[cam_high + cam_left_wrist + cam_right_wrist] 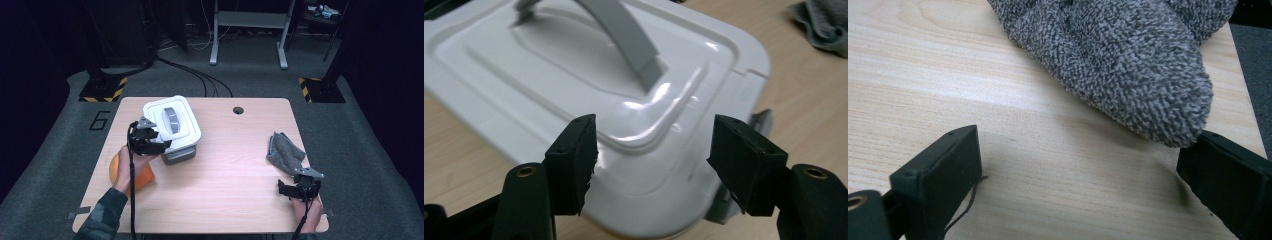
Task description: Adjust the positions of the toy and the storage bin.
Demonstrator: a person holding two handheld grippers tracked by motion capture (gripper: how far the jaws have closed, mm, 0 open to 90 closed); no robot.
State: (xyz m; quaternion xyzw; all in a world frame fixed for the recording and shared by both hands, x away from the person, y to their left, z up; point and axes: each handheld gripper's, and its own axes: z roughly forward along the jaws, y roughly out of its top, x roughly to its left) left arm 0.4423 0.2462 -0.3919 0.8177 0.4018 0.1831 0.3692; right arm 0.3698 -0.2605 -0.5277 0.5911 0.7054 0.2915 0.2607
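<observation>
A white lidded box (172, 125) with a grey handle (171, 120) stands at the back left of the wooden table (230, 170). My left gripper (161, 144) hovers at the box's near corner. In the left gripper view the lid (574, 75) lies just beyond the left gripper (651, 150), whose jaws stand apart with nothing pressed between them. A crumpled grey cloth (283, 150) lies at the right. My right gripper (298, 184) rests just in front of it, open. In the right gripper view the cloth (1113, 60) ends close to the right jaw of the right gripper (1083, 175).
An orange object (142, 177) lies on the table under my left forearm, partly hidden. A cable hole (238, 110) sits near the table's far edge. The box's grey base (179, 156) shows below the lid. Dark floor with cables and stands surrounds the table.
</observation>
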